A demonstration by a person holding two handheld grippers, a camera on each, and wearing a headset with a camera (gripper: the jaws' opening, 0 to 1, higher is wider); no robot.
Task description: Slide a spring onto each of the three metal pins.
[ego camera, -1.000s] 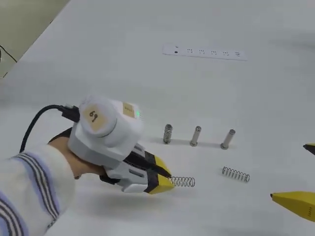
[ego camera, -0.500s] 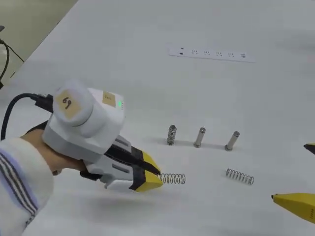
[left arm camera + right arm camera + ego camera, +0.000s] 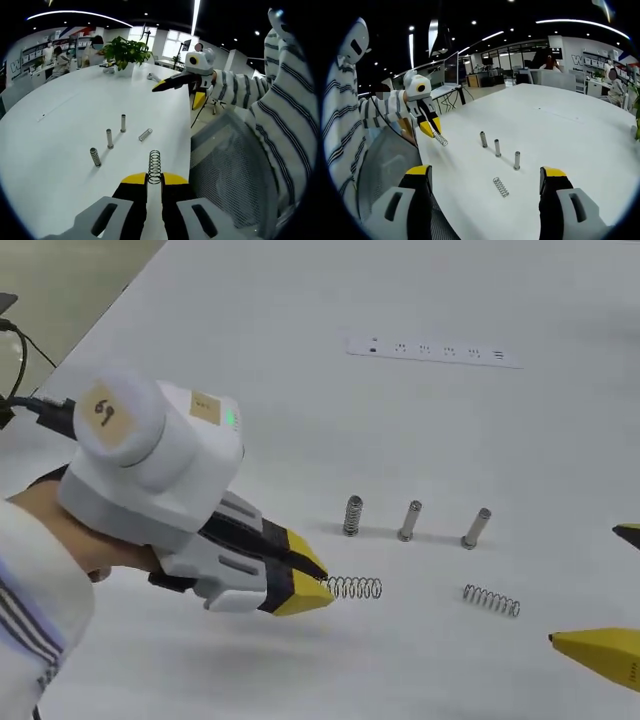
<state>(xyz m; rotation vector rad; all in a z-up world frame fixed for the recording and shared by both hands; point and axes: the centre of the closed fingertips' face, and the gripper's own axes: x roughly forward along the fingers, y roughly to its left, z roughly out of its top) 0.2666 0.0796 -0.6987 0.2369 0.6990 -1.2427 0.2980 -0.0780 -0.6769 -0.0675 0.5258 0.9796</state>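
Coiled wire spring between yellow fingers

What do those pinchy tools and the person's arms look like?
The left gripper and right gripper both have white bodies, black middles and pointed yellow jaw tips. The left one carries a round tan sticker with a number, a small green light and a black cable. The sleeves are white with dark stripes.

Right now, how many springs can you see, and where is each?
3. One spring sits over the leftmost pin; a second spring is held in the left gripper; a third spring lies loose on the table near the right pin. None seems hidden.
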